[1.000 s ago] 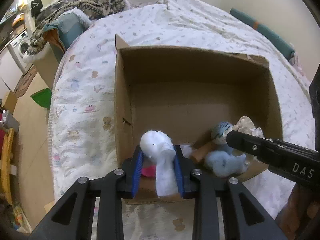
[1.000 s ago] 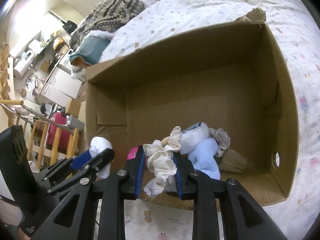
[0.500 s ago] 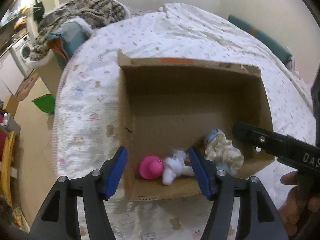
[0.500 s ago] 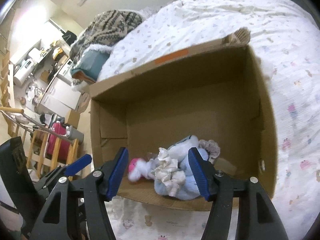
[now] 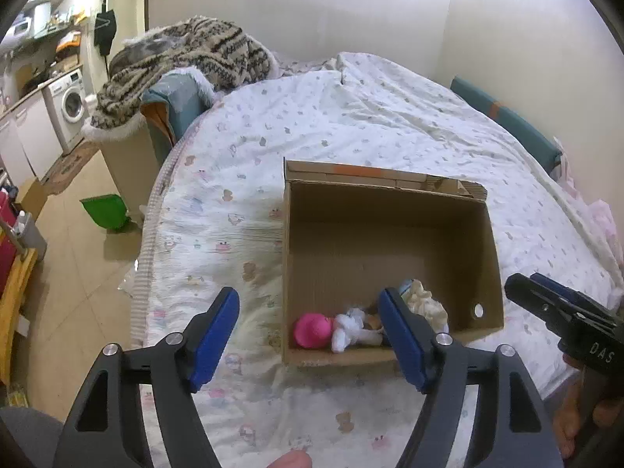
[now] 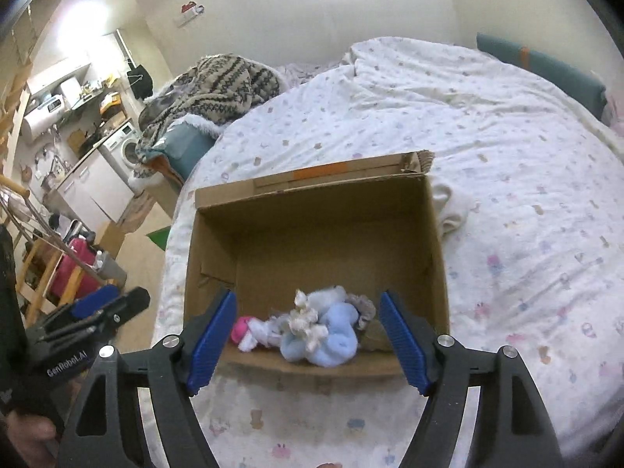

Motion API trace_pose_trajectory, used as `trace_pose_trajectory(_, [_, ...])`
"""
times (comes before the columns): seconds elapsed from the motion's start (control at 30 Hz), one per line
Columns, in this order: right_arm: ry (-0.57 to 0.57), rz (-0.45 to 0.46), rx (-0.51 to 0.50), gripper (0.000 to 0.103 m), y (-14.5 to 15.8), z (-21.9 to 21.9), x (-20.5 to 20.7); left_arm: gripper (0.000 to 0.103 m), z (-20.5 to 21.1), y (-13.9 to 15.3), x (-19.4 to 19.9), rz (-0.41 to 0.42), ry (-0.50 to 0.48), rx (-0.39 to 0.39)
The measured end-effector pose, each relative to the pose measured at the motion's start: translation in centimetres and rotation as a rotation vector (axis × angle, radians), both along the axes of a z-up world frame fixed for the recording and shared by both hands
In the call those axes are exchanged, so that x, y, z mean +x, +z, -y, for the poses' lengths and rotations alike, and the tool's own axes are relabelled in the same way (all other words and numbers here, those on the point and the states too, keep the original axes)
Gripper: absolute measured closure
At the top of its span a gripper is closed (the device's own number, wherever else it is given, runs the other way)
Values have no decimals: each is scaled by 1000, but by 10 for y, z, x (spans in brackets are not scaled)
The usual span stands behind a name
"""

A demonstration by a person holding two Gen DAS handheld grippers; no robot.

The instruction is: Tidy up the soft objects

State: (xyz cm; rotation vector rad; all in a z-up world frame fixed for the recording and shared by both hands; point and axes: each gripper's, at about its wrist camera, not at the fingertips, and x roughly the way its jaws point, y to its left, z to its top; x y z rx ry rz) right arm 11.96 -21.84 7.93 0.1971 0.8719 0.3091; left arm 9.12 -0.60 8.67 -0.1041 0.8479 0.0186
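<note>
Now, reading both wrist views:

Left gripper (image 5: 308,335): you hold it released, blue pads spread wide with nothing between them, above the near left corner of the box.

Right gripper (image 6: 308,337): also released and empty, pads wide apart, hovering over the near edge of the box; in the left view only its dark tip and part of your hand show at the right edge.

Cardboard box (image 6: 436,257): open-topped, sitting on the patterned bedspread (image 6: 507,156); its near wall hides the bottoms of the things inside.

Pink item (image 5: 312,330): round, in the near left corner of the box; what it is you cannot tell.

White soft toy (image 5: 351,327): touching the pink item on its right; partly cut off by the left pad.

Light blue plush (image 6: 331,341): bunched against the near wall, with a cream ruffled cloth (image 6: 306,318) lying over it.

Grey fabric piece (image 6: 364,308): tucked behind the blue plush, mostly hidden.

White cloth (image 6: 452,206): outside the box, just beside its right wall, half concealed by it.

Knitted blanket (image 5: 187,58): heaped at the far left of the bed.
</note>
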Motion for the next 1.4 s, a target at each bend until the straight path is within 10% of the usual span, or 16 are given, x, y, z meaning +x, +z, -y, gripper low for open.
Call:
trace_pose_trajectory(0.1, [-20, 20, -7, 1, 3, 6, -13, 13, -1, 4, -13, 22, -1, 7])
trace_pose_trajectory(0.27, [-34, 55, -42, 0, 6, 7, -34, 0, -3, 6, -36, 42, 6, 22])
trace_pose_trajectory(1.4, [-76, 121, -161, 0, -36, -9, -63, 0, 2, -34, -62, 76, -6, 71])
